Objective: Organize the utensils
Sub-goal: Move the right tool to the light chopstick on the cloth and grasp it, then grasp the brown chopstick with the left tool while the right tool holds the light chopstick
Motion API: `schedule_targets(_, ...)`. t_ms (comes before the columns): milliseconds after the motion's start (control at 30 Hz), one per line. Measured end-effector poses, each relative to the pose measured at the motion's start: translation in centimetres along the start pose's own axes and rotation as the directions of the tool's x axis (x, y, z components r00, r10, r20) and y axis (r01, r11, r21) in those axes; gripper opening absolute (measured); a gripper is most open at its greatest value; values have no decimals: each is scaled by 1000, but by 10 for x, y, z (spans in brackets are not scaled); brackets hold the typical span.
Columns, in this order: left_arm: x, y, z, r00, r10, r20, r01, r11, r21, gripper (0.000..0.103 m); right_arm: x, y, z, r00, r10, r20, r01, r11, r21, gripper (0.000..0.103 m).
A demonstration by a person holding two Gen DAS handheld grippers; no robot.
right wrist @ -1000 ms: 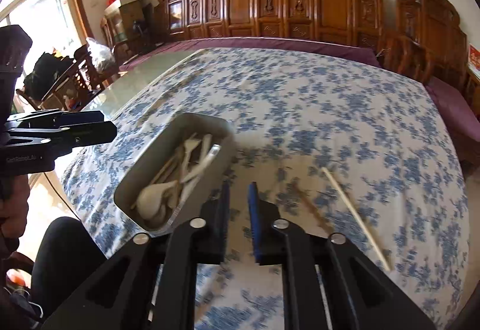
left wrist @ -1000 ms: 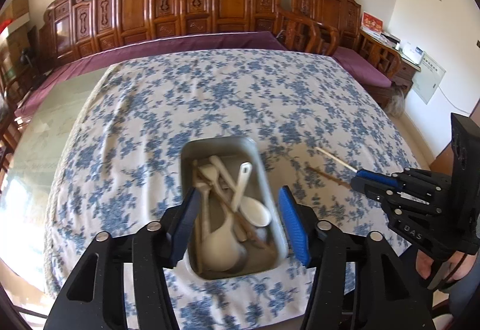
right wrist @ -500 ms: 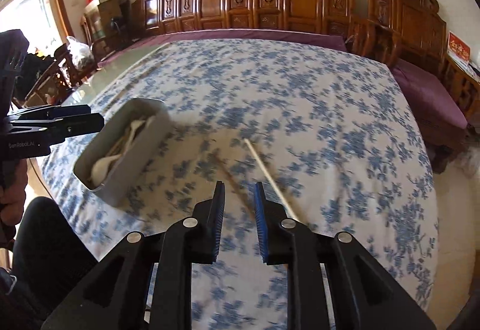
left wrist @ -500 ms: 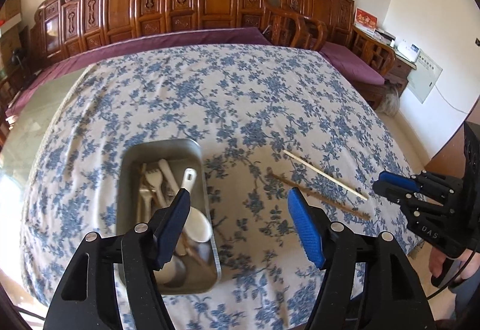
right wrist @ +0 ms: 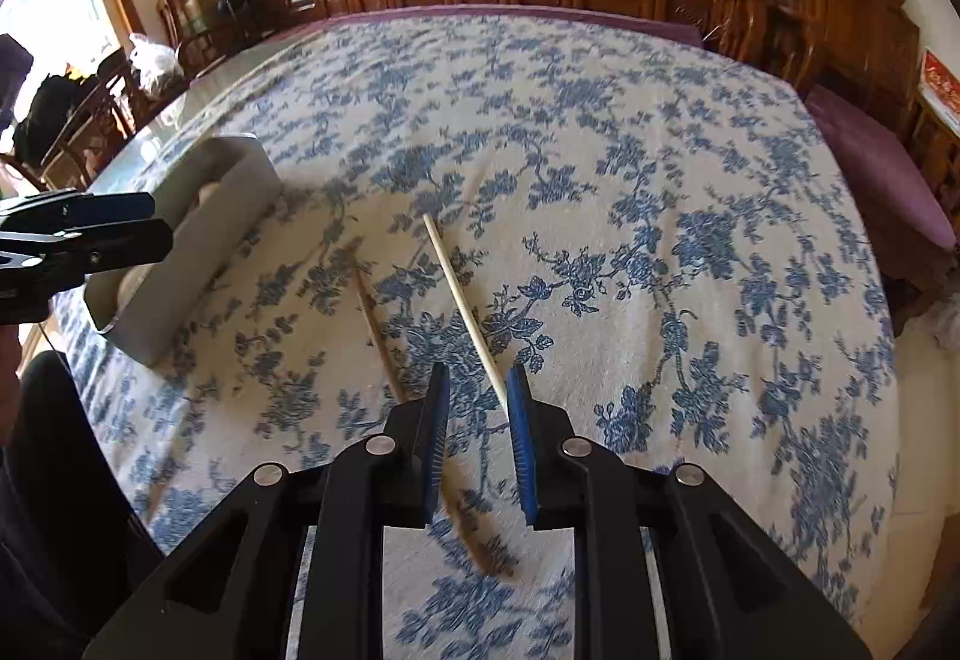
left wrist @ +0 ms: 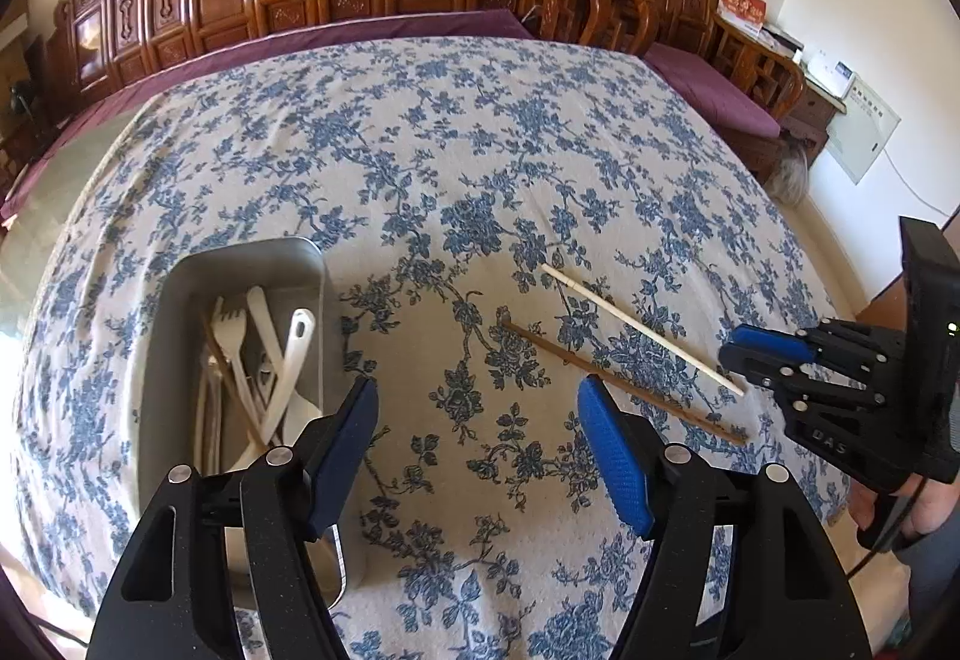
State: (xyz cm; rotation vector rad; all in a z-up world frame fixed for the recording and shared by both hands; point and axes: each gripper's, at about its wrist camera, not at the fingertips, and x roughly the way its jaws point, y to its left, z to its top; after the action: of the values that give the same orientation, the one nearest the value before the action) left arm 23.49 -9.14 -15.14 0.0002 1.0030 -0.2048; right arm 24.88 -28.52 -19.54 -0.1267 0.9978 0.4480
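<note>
Two chopsticks (left wrist: 636, 360) lie on floral tablecloth (left wrist: 456, 150); left tool (left wrist: 477, 423) wide, right tool (right wrist: 478, 390) narrow, both empty.

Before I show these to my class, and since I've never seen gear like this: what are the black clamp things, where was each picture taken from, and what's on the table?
These are two hand-held grippers, one in each of a person's hands, each with a wide-angle camera looking forward along its two fingers.

One picture is from the left gripper; its blue-padded fingers stand wide open with nothing between them. At its right edge you see the right gripper.

The other picture is from the right gripper. Its fingers are close together with a small gap, the near end of the pale chopstick lying under it; nothing is held.

On the flowered tablecloth sit a metal tray of white utensils, the pale chopstick and a dark chopstick, both loose beside the tray.
</note>
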Motion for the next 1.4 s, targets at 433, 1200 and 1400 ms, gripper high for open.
schedule_targets(433, 35, -15, 7, 999, -3, -47, 3, 1000, 1, 66, 45, -7, 4, 996, -2, -85, -4, 997, -73, 26)
schedule_targets(1200, 104, -52, 4, 985, -51, -163, 43, 998, -55, 66, -2, -26, -24, 1000, -19, 13, 19, 999, 41, 6)
schedule_targets(1400, 108, -66, 2, 989, 7, -149, -6, 1000, 3, 62, -9, -29, -27, 999, -22, 25, 21, 998, 65, 6)
